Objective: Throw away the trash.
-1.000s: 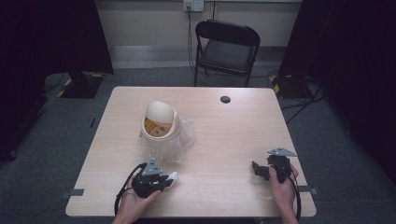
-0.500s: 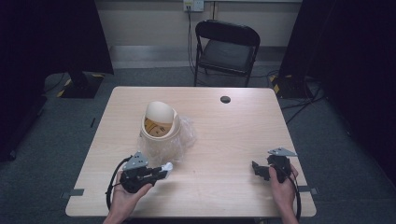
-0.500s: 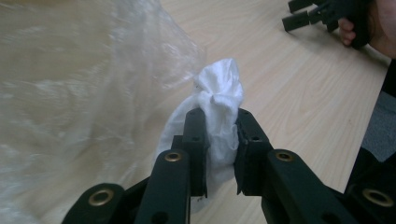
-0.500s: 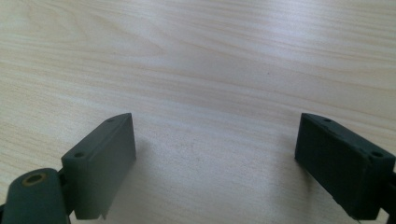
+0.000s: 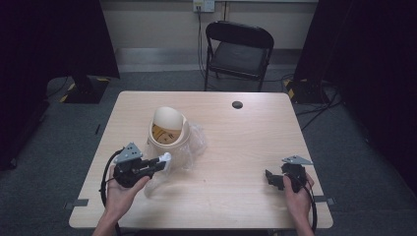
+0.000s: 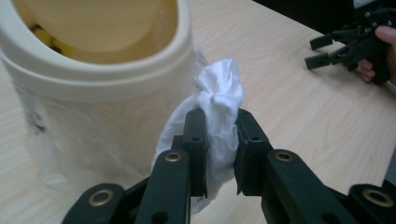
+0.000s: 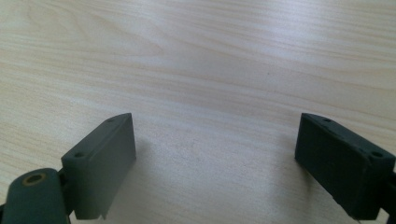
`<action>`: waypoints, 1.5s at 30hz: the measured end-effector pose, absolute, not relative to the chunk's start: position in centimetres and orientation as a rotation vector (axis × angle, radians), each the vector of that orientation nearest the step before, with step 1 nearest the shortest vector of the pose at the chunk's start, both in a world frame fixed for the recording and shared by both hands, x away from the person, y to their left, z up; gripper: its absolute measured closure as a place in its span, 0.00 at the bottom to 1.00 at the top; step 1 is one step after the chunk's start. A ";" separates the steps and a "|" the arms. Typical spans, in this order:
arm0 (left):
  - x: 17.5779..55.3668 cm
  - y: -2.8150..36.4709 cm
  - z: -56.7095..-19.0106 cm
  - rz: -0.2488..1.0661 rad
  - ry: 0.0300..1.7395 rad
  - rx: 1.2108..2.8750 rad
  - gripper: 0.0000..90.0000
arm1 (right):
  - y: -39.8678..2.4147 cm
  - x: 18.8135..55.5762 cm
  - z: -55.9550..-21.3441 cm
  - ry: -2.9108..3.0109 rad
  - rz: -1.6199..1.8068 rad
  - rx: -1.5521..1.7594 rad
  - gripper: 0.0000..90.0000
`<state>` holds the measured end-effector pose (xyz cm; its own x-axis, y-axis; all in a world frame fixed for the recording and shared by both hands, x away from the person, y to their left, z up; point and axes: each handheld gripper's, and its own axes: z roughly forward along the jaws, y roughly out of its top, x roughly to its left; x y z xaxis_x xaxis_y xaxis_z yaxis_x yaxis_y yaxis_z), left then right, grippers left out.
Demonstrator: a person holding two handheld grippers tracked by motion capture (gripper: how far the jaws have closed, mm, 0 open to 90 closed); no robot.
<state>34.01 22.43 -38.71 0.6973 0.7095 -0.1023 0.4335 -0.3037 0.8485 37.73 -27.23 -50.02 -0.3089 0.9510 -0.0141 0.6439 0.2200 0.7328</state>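
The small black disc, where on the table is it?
High view: the small black disc lies near the table's far edge, right of the cream bin.

You worked at a light wooden bench (image 5: 236, 147) on grey carpet (image 5: 354, 147). Behind it stood a black folding chair (image 5: 239, 49), a pale wall (image 5: 162, 22) and dark curtains (image 5: 54, 39).
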 end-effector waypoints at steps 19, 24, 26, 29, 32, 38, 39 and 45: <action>38.1 22.2 -36.2 0.407 0.941 1.931 0.86 | -27.2 37.7 -50.0 2.034 0.874 1.469 0.13; 38.8 21.5 -35.9 0.422 0.937 1.966 0.86 | -27.2 37.7 -50.0 2.034 0.874 1.468 0.13; 39.5 21.4 -35.9 0.421 0.933 1.969 0.86 | -27.2 37.7 -50.0 2.034 0.874 1.468 0.13; 39.9 21.4 -36.1 0.417 0.938 1.970 0.86 | -27.2 37.7 -50.0 2.032 0.873 1.468 0.13; 40.3 21.2 -36.3 0.402 0.952 1.968 0.86 | -27.2 37.7 -50.0 2.034 0.874 1.469 0.13; 41.1 21.0 -36.0 0.407 0.973 2.006 0.86 | -27.2 37.7 -50.0 2.034 0.875 1.468 0.13; 41.2 20.9 -36.0 0.410 0.966 2.018 0.86 | -27.2 37.7 -50.0 2.033 0.875 1.468 0.13; 42.0 20.7 -36.1 0.392 1.000 2.049 0.86 | -27.2 37.7 -50.0 2.034 0.875 1.468 0.13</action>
